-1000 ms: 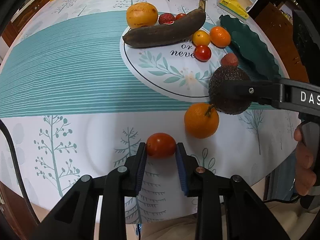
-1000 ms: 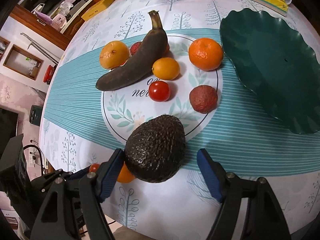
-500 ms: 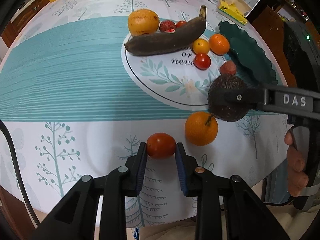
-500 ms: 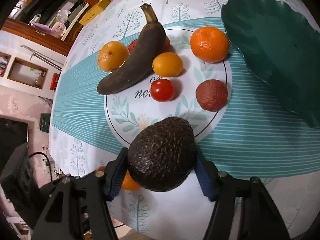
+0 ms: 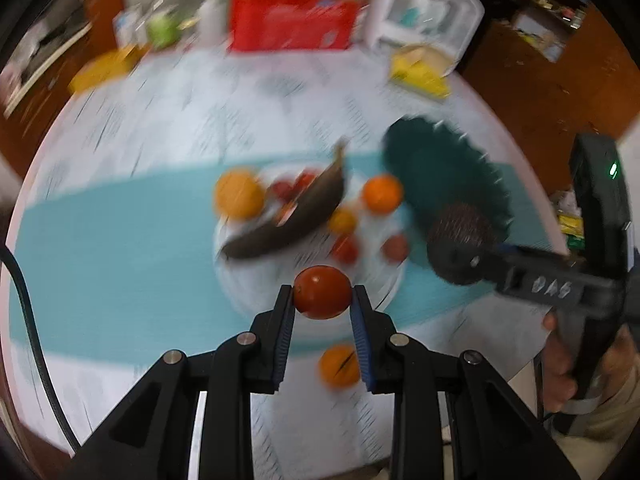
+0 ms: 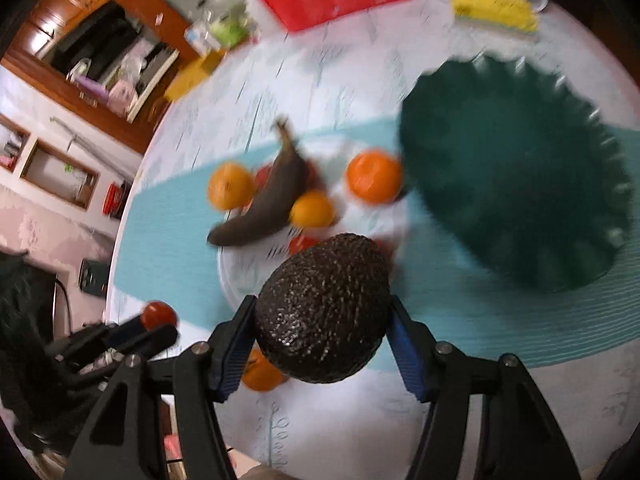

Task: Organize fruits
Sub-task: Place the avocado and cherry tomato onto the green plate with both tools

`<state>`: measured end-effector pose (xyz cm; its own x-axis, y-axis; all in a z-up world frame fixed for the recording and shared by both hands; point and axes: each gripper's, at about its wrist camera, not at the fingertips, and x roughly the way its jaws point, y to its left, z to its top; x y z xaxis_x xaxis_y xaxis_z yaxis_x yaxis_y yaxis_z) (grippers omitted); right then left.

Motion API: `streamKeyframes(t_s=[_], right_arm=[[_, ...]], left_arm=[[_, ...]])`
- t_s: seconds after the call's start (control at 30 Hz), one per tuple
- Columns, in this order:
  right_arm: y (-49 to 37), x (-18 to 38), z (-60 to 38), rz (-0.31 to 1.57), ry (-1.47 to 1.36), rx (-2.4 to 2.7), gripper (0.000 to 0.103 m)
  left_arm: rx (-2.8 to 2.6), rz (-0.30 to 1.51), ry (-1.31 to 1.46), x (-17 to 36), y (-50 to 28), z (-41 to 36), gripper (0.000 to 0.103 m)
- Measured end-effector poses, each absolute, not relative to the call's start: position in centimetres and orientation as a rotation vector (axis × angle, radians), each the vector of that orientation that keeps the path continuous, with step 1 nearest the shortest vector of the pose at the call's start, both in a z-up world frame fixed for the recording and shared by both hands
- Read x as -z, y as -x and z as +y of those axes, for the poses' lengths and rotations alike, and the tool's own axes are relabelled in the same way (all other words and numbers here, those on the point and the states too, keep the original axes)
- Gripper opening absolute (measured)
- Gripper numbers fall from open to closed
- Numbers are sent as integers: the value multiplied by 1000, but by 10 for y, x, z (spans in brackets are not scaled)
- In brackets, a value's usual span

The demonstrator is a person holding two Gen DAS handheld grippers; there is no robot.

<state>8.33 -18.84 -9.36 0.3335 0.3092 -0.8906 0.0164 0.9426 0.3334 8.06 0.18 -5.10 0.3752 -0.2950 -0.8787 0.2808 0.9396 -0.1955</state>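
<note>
My left gripper point(image 5: 322, 294) is shut on a red tomato point(image 5: 322, 300) and holds it lifted above the round table. My right gripper point(image 6: 321, 306) is shut on a dark, bumpy avocado point(image 6: 324, 316), also lifted; in the left wrist view that avocado point(image 5: 460, 240) hangs near the edge of the dark green scalloped plate point(image 5: 436, 156). That green plate point(image 6: 520, 168) has nothing in it. A blackened banana point(image 6: 272, 196), oranges point(image 6: 374, 176), a small yellow citrus point(image 6: 312, 210) and small red fruits lie on the printed white circle. Both views are motion-blurred.
One orange point(image 5: 339, 365) lies on the cloth near the table's front edge, below my left gripper. At the far side stand a red box point(image 5: 292, 28), a yellow tissue pack point(image 5: 420, 70) and a white container point(image 5: 424, 8). A person's hand point(image 5: 560, 368) grips the right tool.
Both grippers have risen off the table with their fruit and tipped forward. The right jaws went from open around the avocado to shut on it. The tomato stayed gripped.
</note>
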Motion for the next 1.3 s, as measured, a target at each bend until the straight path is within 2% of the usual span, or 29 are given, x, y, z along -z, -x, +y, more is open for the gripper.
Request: streamKeyframes(t_s=[0.27, 0.6, 0.93, 1.0, 1.07, 1.17, 1.3], right_arm=[[-99, 82, -272, 1118, -240, 53, 63], [-123, 112, -324, 1153, -198, 165, 63], [-133, 133, -323, 1195, -183, 157, 64], [-134, 133, -321, 1189, -171, 156, 64], [-134, 130, -319, 1177, -150, 162, 64], [-132, 126, -316, 1157, -103, 174, 65], [-131, 120, -320, 1149, -116, 173, 67]], left_arm=[[552, 1052, -109, 33, -158, -106, 26], [627, 1187, -167, 102, -220, -202, 26], [600, 1283, -227, 151, -233, -223, 28], [580, 1300, -240, 156, -235, -223, 35], [559, 1311, -234, 159, -237, -220, 67], [529, 1308, -210, 159, -239, -214, 81], [523, 1312, -166, 156, -240, -205, 92]])
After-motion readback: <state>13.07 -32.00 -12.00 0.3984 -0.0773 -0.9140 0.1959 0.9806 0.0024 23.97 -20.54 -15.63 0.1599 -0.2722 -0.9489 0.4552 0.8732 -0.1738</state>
